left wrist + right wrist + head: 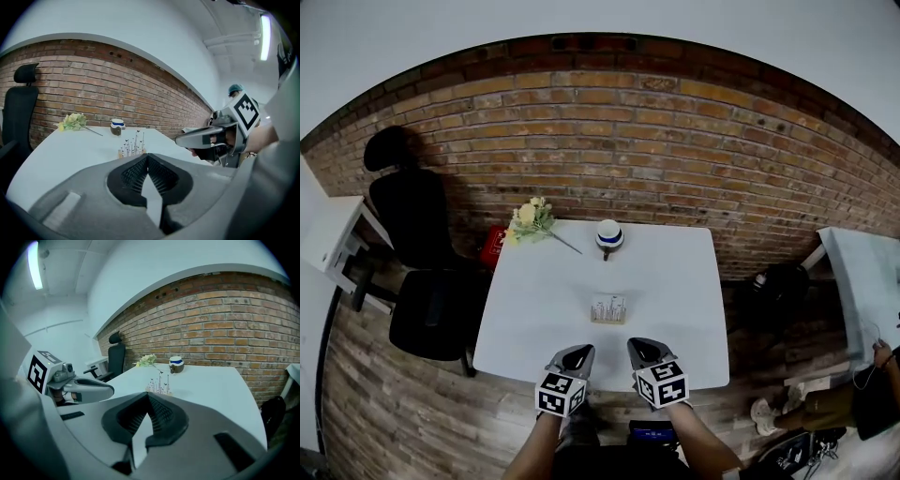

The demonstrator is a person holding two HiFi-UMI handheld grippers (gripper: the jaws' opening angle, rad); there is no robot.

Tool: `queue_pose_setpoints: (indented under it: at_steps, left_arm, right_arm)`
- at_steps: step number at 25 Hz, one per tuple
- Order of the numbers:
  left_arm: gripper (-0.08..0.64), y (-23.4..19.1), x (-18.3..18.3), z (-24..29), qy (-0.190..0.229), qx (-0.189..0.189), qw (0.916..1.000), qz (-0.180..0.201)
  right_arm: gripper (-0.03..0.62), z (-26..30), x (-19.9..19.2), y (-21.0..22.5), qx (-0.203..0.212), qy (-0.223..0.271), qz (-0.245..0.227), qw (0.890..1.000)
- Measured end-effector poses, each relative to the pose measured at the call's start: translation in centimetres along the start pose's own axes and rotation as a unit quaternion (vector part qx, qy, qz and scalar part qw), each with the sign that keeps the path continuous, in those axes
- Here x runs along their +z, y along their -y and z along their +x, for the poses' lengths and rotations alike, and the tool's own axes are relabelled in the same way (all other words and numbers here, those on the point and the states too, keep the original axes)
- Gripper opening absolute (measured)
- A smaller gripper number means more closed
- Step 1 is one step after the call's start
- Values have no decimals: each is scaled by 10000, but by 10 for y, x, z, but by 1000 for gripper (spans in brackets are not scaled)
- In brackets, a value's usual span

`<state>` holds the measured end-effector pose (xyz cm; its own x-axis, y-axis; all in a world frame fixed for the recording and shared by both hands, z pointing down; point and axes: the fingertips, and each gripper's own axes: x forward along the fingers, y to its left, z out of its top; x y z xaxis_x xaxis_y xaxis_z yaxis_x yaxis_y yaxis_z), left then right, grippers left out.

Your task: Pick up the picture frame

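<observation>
The picture frame (608,308) is a small clear stand with a tree drawing and a wooden base. It stands upright near the middle of the white table (675,281). Both grippers hover at the table's near edge, short of the frame. My left gripper (578,352) is shut with nothing in it, and my right gripper (643,348) is shut and empty too. In the left gripper view the frame (132,147) stands just beyond the closed tips of the left gripper (147,154). In the right gripper view the frame (159,386) is ahead of the right gripper (147,393).
A bunch of pale flowers (531,219) and a blue-and-white cup (609,234) sit at the table's far edge, by the brick wall. A black office chair (417,239) stands to the left. A dark bag (776,281), another table (862,272) and a seated person (825,408) are to the right.
</observation>
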<state>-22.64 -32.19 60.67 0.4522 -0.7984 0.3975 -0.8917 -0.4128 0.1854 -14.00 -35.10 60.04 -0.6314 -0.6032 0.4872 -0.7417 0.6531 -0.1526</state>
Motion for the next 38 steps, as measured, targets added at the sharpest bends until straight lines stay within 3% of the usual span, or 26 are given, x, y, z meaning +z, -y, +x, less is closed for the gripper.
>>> queue_pose_setpoints:
  at_steps: [9, 17, 29, 38]
  left_arm:
    - [11, -58, 32, 31, -127, -678, 9971, 335]
    - [11, -65, 35, 51, -240, -1061, 9936, 316]
    - [11, -45, 30, 65, -354, -969, 9943, 249]
    - [12, -55, 27, 68, -388, -802, 9959, 129]
  right_arm:
    - [8, 47, 34, 4, -639, 151, 380, 9971]
    - [8, 55, 36, 16, -974, 43, 553, 9937]
    - [8, 43, 35, 42, -860, 19, 502, 9950]
    - [8, 52, 18, 46, -669, -181, 591, 9958]
